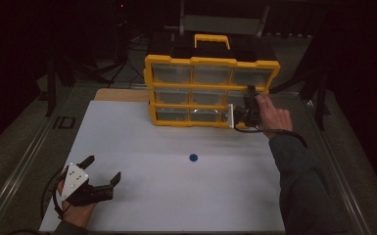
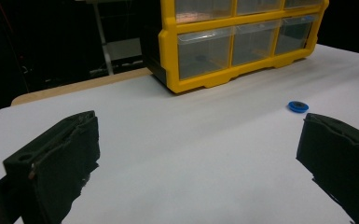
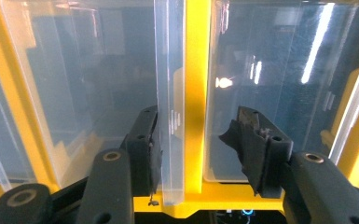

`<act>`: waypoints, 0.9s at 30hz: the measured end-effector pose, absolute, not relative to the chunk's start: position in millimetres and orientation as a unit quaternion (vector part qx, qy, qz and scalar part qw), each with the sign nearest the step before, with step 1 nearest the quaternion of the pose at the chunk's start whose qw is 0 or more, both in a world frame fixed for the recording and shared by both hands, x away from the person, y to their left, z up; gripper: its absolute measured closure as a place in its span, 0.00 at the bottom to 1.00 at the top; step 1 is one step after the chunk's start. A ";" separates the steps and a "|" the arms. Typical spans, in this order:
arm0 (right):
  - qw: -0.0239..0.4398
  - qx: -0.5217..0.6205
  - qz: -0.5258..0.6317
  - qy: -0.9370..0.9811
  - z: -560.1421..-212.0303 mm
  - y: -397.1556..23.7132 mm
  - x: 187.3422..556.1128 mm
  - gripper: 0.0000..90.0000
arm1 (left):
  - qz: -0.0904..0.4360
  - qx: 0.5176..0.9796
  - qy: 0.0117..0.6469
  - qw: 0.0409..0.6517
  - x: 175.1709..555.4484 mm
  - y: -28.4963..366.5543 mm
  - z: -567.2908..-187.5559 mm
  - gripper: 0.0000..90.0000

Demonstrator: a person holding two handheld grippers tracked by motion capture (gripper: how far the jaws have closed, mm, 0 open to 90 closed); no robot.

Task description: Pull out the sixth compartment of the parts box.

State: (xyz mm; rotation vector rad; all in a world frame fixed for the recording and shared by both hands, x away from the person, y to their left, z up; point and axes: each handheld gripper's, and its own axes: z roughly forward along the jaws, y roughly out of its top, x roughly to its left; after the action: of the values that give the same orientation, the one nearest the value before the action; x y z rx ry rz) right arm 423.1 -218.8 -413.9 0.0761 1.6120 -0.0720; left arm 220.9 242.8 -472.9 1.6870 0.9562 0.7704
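Note:
A yellow organiser with clear drawers stands upright at the far side of the white table. My right gripper is at its lower right corner, beside a clear drawer panel that sticks out. In the right gripper view that clear panel stands between the jaws of the right gripper. One jaw lies against it, the other stands apart in front of the yellow frame. My left gripper rests open at the near left, nothing between its jaws. A small blue disc lies mid-table.
In the left gripper view the left gripper faces the organiser, with the blue disc ahead on the right. A wooden board shows behind the white sheet. Metal rails run along both table sides.

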 end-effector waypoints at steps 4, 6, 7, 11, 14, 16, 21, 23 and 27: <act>0.683 0.030 -0.030 0.729 -412.5 -219.7 419.6 0.64 | 0.319 0.699 0.396 0.504 220.9 242.3 -472.9 0.00; 0.676 0.029 -0.029 0.736 -412.2 -220.1 418.0 0.69 | 0.319 0.699 0.396 0.503 220.9 242.3 -472.9 0.00; 0.674 0.029 -0.028 0.738 -412.2 -220.1 417.5 0.71 | 0.319 0.698 0.396 0.504 220.9 242.4 -472.9 0.00; 0.660 0.028 -0.027 0.750 -409.7 -220.6 416.9 0.77 | 0.319 0.698 0.396 0.504 220.9 242.2 -472.9 0.00; 0.648 0.028 -0.029 0.761 -408.4 -220.2 417.2 0.81 | 0.319 0.698 0.396 0.504 220.8 242.2 -472.9 0.00; 0.643 0.025 -0.026 0.765 -407.7 -220.7 417.3 0.83 | 0.319 0.698 0.396 0.504 220.9 242.3 -472.9 0.00; 0.634 0.023 -0.030 0.773 -406.7 -220.3 417.7 0.85 | 0.318 0.698 0.396 0.504 220.8 241.9 -473.0 0.00; 0.631 0.025 -0.028 0.775 -405.9 -220.0 417.8 0.85 | 0.318 0.698 0.396 0.504 220.8 241.8 -473.0 0.00; 0.630 0.017 -0.035 0.775 -406.9 -219.2 416.5 0.86 | 0.320 0.698 0.396 0.504 220.6 241.6 -472.9 0.00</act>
State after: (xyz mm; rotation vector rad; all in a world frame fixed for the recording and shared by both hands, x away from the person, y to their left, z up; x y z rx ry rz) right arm 416.5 -219.2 -406.9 0.0391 1.7757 -0.0800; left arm 220.6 241.6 -472.9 1.6851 0.9553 0.7718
